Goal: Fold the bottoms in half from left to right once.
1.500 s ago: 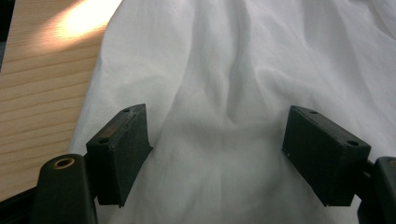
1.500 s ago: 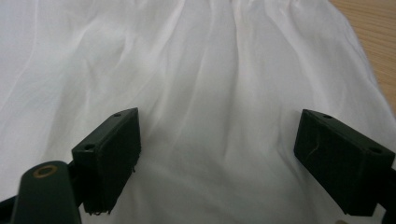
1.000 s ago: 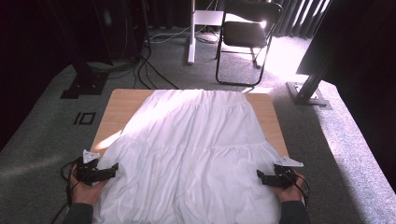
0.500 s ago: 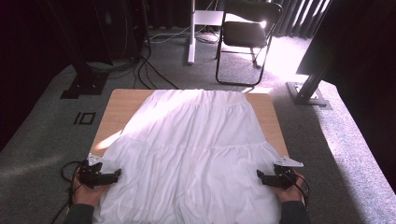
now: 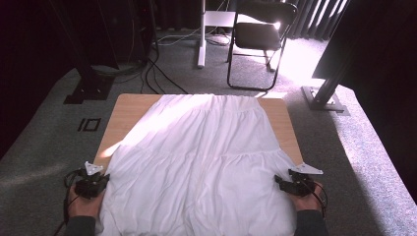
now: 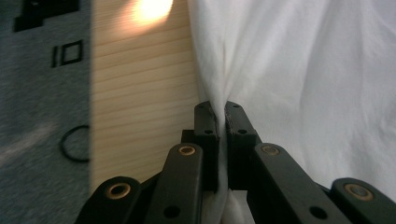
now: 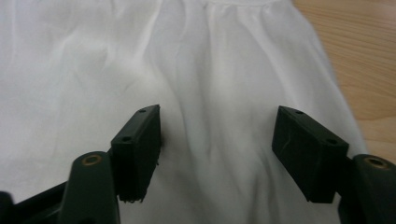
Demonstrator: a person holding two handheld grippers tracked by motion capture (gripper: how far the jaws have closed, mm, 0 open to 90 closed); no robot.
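Observation:
A white gathered skirt [image 5: 201, 157] lies spread flat over the wooden table [image 5: 128, 113], its wide hem toward me. At the near left corner my left gripper [image 5: 102, 183] is shut on the skirt's edge. In the left gripper view, its jaws [image 6: 221, 109] pinch a raised fold of the white cloth [image 6: 303, 70] beside bare wood [image 6: 140, 93]. At the near right corner my right gripper [image 5: 280, 183] points at the skirt. Its jaws [image 7: 217, 126] have just been closing. They still stand apart over the cloth [image 7: 93, 56], with the pads not pressing it.
A black folding chair [image 5: 260, 39] and a white post [image 5: 201, 34] stand beyond the table's far edge. Cables [image 5: 147, 73] run over the grey carpet. Black stand bases sit at the left [image 5: 88, 91] and right [image 5: 324, 98]. A floor mark [image 5: 89, 124] lies left of the table.
The left gripper has drawn slightly back toward me and its jaws have shut on the skirt's edge. The right hand has stayed where it was.

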